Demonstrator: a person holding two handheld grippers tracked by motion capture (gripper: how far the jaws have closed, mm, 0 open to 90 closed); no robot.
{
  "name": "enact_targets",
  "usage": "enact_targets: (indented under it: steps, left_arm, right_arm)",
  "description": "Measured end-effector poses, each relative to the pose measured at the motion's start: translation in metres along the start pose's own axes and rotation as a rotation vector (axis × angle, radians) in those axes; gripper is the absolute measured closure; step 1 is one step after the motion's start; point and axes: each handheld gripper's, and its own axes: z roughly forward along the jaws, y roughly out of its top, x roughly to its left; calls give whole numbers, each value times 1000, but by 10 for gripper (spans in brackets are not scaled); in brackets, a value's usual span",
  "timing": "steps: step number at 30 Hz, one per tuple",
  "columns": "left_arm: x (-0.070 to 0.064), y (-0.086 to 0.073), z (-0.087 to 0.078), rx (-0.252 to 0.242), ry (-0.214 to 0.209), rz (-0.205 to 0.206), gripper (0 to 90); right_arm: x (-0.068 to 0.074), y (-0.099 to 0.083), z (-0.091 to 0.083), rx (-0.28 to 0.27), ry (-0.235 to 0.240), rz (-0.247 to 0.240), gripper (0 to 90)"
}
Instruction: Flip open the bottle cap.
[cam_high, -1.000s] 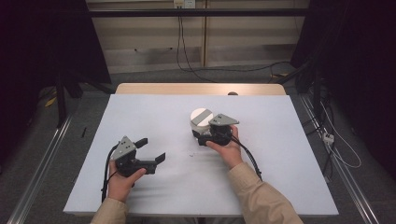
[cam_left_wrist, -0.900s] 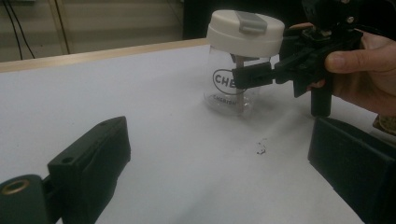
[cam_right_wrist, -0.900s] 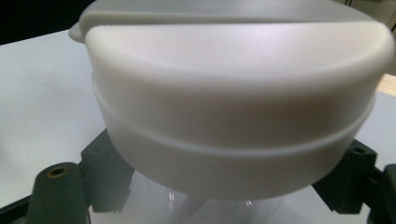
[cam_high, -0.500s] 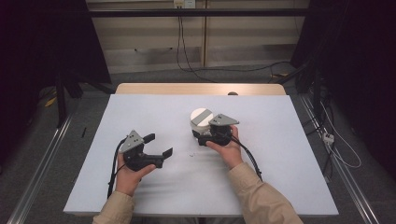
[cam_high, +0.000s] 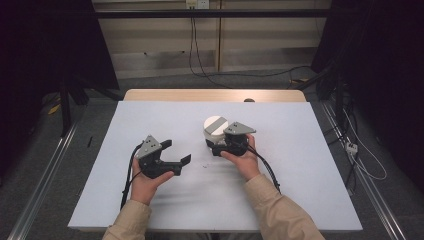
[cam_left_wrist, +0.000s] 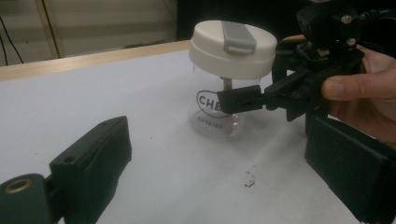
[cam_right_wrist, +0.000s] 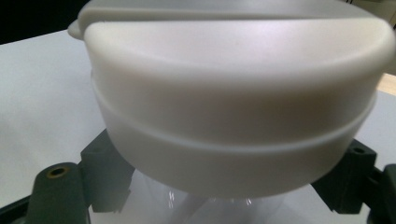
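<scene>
White surface (cam_high: 300, 190) with a wooden strip along the far edge; grey floor and cables beyond; dark curtains left and right.

Two forearms in tan sleeves (cam_high: 280, 215) entering from the bottom edge; one gripper per hand.

Left gripper (cam_high: 176, 152) held in the left hand (cam_high: 145, 182) at centre-left of the surface; grey three-cornered plate on top; jaws wide apart, nothing between them; aimed right toward the container; well apart from it in the high view. Black cable (cam_high: 131, 170) looping down past the left wrist.

Right gripper (cam_high: 214, 146) held in the right hand (cam_high: 245, 160), just right of centre; jaws either side of the clear body of the container, just under the lid; in the left gripper view one black jaw lying across the printed side, touching it; clamped on the container as far as visible.

Manual chopper container (cam_left_wrist: 224, 84): clear cup, wide white lid (cam_right_wrist: 233, 93), grey handle strip (cam_left_wrist: 238, 37) across the top, black oval logo reading "CHE…" partly covered by the jaw; upright on the surface near its middle, base down.

Few dark crumbs (cam_left_wrist: 250, 179) on the surface just in front of the container.
</scene>
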Motion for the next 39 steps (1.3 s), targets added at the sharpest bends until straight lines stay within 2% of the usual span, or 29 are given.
enact_targets:
  steps: [4,5,8,12,16,23,31,39]
  left_arm:
    - [-1,3,3,8,-1,12,193]
    - [0,4,4,8,-6,16,256]
    - [-1,6,8,15,-4,29,369]
    - [-1,9,13,15,9,40,449]
    - [-2,12,19,40,-19,39,494]
    - [-4,16,28,81,-13,61,531]
    - [-4,19,39,104,-46,29,683]
    - [-4,24,45,118,-63,28,805]
  right_arm:
    - [0,0,0,1,1,0,188]
    - [0,0,0,1,0,0,188]
    - [0,0,0,2,0,0,188]
    - [0,0,0,2,0,0,188]
    - [0,0,0,2,1,1,188]
    - [0,0,0,3,3,1,188]
    - [0,-1,0,3,5,1,188]
    - [-1,-1,0,3,5,3,188]
